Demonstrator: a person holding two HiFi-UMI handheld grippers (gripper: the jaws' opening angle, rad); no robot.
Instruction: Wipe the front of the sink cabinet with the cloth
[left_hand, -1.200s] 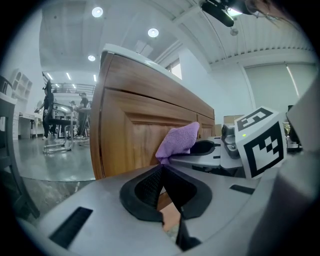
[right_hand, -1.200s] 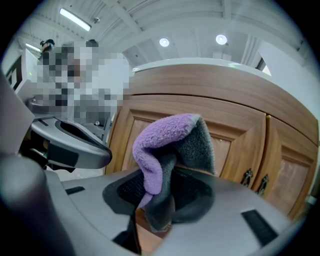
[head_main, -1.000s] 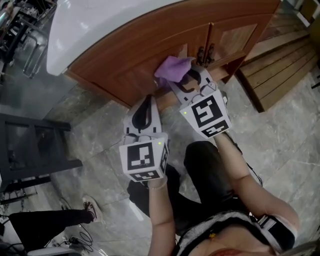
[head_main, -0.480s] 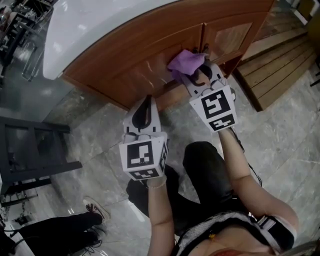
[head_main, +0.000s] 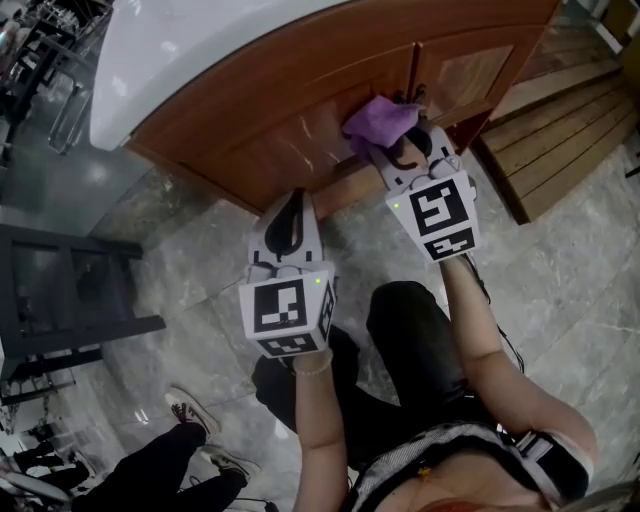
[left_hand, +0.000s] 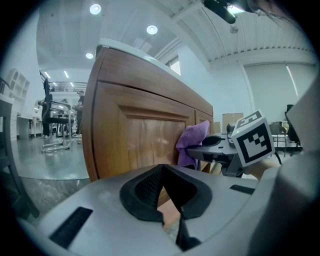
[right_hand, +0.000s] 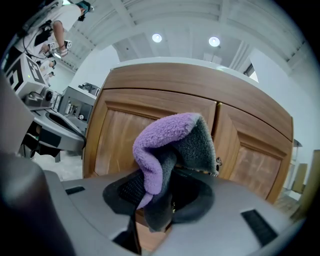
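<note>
Well, my right gripper (head_main: 400, 140) pinched the cloth (head_main: 378, 120) against the cabinet front (head_main: 290, 110), by the door handles (head_main: 415, 96). My left gripper (head_main: 291, 202) was closed, empty. The cloth could snag there and slip.

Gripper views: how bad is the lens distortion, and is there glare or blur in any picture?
Left gripper view: fisheye with dark corners, the cabinet edges bow. Right gripper view: same fisheye; the cloth is sharp, its fibres clear. Head view: the white countertop is blown out by glare; cabinet and floor are evenly lit and sharp.
</note>
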